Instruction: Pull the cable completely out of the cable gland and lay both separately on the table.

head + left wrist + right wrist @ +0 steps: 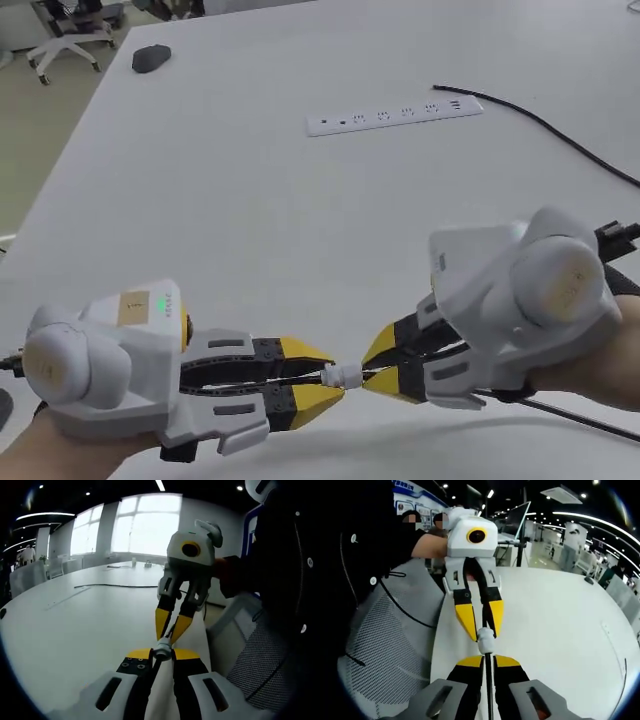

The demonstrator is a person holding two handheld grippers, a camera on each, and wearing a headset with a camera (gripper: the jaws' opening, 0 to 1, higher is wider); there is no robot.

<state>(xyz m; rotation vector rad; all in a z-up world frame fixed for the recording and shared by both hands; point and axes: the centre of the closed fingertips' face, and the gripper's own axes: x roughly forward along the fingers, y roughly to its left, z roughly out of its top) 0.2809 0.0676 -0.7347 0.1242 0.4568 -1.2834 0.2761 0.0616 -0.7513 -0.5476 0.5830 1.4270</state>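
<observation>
At 6 o'clock in the head view, the white cable gland [345,376] is held over the white table [300,220], clamped in the yellow tips of the left gripper [328,379], which reaches in from 8 o'clock. The right gripper [369,371], coming from 4 o'clock, is clenched on the black cable [488,687], which runs between its jaws into the gland.

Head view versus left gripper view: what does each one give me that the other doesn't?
Head view: the left tongs seen whole from above, white housing and green light, plus a wheeled chair on the floor. Left gripper view: bright windows, a mesh chair. Shared: the white gland at the tips of both tongs, the right tongs, the table.
</observation>
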